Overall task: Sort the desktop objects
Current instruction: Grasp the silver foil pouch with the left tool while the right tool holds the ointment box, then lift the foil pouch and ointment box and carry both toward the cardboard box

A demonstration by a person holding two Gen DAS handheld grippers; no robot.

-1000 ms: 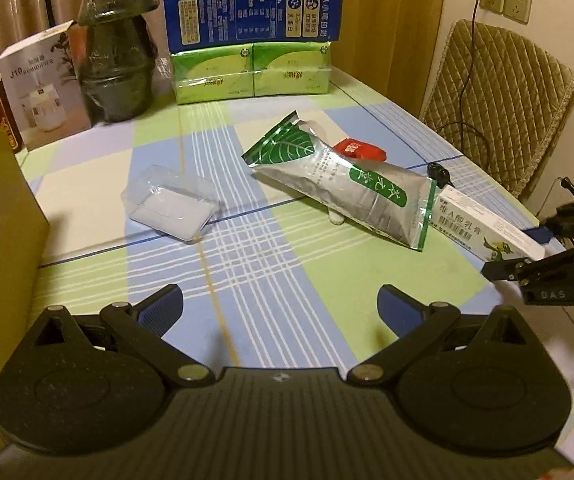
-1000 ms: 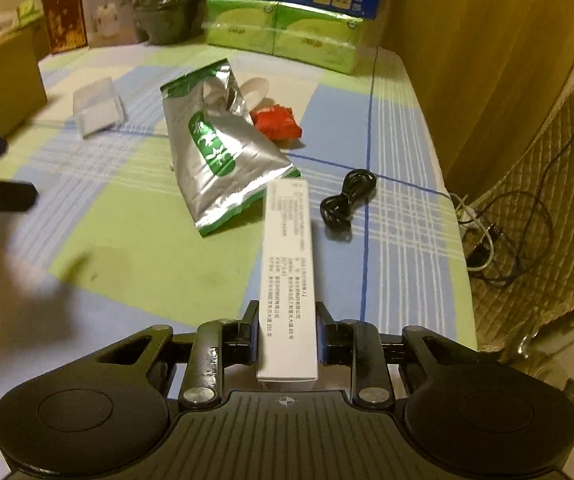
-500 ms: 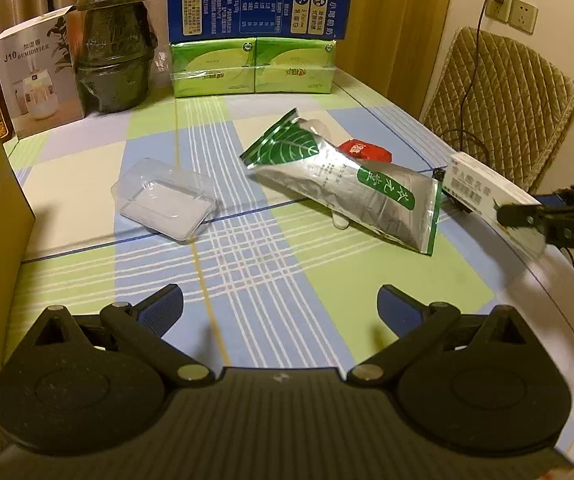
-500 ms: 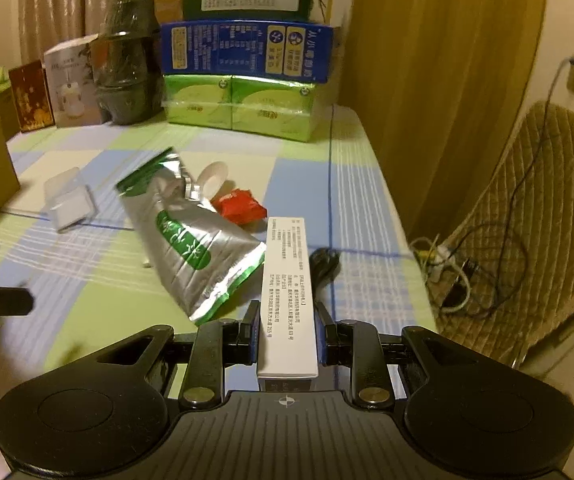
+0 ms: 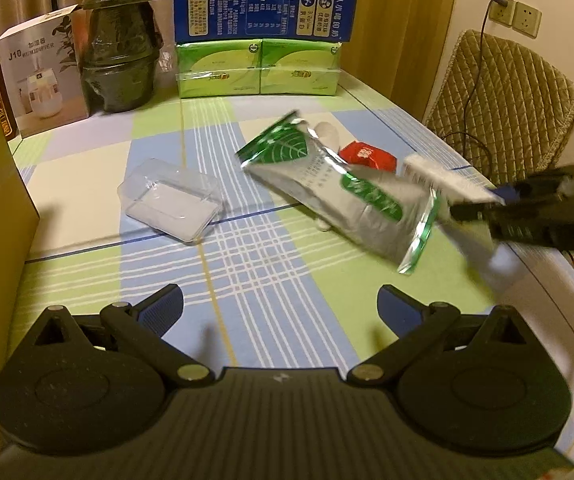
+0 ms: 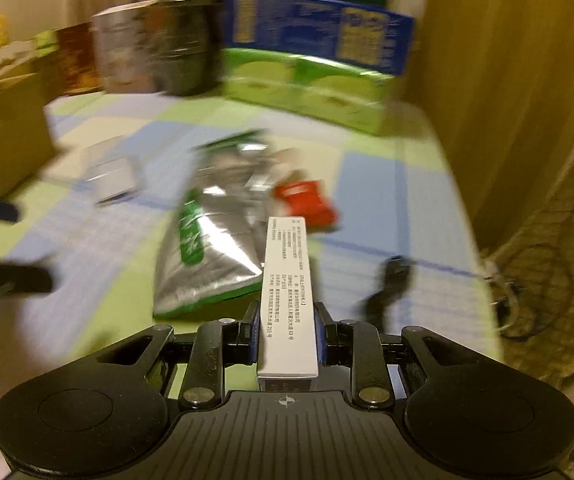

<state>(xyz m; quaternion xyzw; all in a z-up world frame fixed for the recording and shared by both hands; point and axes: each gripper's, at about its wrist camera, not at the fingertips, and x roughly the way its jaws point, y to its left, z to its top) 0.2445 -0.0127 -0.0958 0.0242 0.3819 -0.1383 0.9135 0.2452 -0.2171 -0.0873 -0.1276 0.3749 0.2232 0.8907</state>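
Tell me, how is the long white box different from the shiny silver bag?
The long white box is clamped in the right gripper, off the table; the silver bag lies flat on the tablecloth. The box is stiff, narrow and straight-edged, while the bag is wide, soft and crinkled. The box is plain white with small black print; the bag is shiny with green leaf patches. Both are packages with writing on them.

Checked table point(image 5: 271, 280), silver pouch point(image 5: 339, 196), clear tray point(image 5: 171, 200), red packet point(image 5: 367, 154)
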